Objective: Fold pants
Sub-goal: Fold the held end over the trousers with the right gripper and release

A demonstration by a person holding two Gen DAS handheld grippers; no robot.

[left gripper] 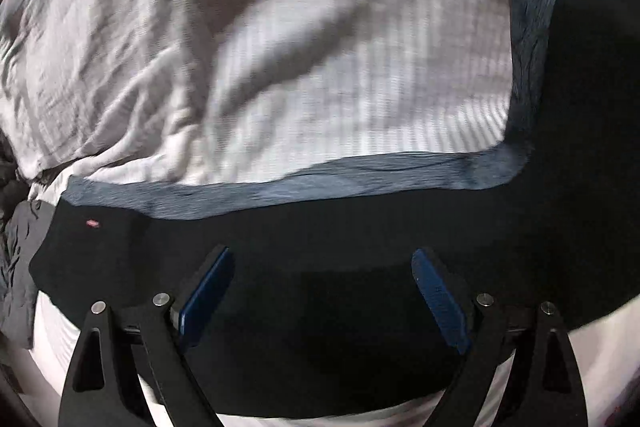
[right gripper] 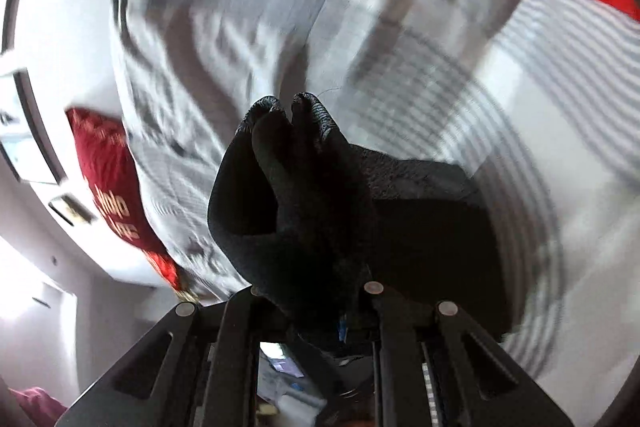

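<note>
So the black fabric pants (left gripper: 360, 247) are lying spread on a bed covered with a rumpled white striped sheet (left gripper: 320, 67), with a greyish-blue band of the cloth showing along their far edge. The left hand-held gripper (left gripper: 322, 291) hovers right over the dark cloth with its blue-padded fingers (left gripper: 208, 291) spread wide, nothing between them. Over in the right wrist view, the right hand-held gripper (right gripper: 340, 323) is pinching a bunched-up fold of the same pants (right gripper: 320, 207), lifted up off the sheet. A red pillow with gold lettering (right gripper: 108, 167) sits at the left, and the background's pretty blurry.
</note>
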